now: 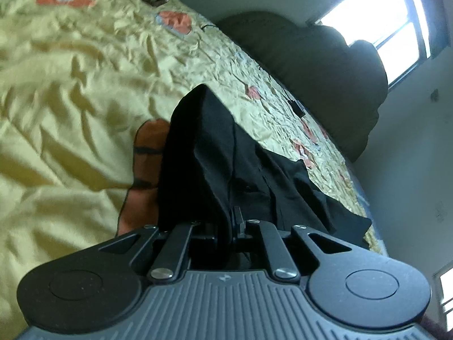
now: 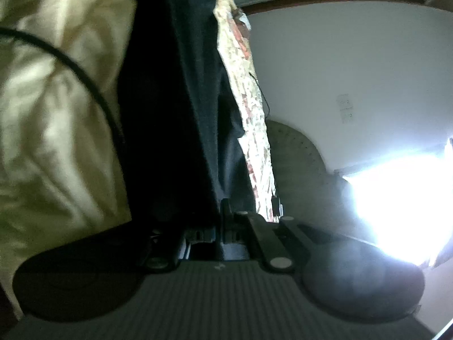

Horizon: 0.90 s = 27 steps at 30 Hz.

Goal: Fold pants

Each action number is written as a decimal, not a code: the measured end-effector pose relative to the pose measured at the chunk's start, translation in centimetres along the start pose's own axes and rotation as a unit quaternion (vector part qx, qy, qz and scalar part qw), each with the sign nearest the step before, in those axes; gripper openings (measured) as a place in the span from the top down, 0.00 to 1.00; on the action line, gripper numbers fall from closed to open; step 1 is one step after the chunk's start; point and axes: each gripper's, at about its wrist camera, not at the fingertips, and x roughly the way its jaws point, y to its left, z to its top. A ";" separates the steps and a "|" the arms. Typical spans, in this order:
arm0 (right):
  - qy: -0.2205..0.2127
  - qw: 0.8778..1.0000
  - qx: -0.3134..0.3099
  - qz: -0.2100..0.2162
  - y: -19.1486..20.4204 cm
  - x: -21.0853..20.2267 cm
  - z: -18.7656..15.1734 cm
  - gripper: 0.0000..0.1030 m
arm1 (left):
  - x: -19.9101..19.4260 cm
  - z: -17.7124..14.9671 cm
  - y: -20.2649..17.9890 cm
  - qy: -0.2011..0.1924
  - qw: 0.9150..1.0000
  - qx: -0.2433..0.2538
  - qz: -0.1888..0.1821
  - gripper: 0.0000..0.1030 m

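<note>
Left hand-held gripper (image 1: 226,223) and right hand-held gripper (image 2: 218,212) each clenched on the black fabric pants (image 1: 209,153), lifted and draping over the bed's crinkled yellow floral bedspread (image 1: 70,85).

One pair of black pants (image 1: 215,153), one yellow bedspread (image 1: 70,90), one dark cushion (image 1: 317,73), one window (image 1: 376,19).

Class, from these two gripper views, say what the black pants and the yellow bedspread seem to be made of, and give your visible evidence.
Black pants: probably a matte woven cloth, cotton or a blend; they show no shine and hang in soft folds. Yellow bedspread: likely a satin-like synthetic or silk; its sheen catches light along many fine crinkles, with orange patches that look printed or stitched.
</note>
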 end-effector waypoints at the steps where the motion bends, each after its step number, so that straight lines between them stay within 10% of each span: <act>1: 0.001 1.000 0.001 0.001 0.0 0.1 0.0 0.97 | -0.1 0.0 0.1 0.000 1.000 -0.001 -0.002 0.92; 13: -0.012 1.000 -0.007 0.007 0.6 -0.1 -0.2 0.95 | -3.2 0.2 0.1 0.007 0.999 -0.004 0.048 0.89; 18: -0.017 1.000 -0.019 0.005 0.9 0.2 -0.3 0.94 | -6.7 0.8 0.2 -0.045 0.985 0.017 0.164 0.88; 22: -0.021 0.999 -0.024 0.003 0.9 0.1 -0.6 0.95 | -8.6 1.0 -1.0 -0.080 0.984 0.014 0.158 0.89; 27: -0.022 1.000 -0.017 -0.012 0.4 -1.5 -2.5 0.73 | -4.4 0.5 -7.5 -0.052 0.992 0.083 0.082 0.88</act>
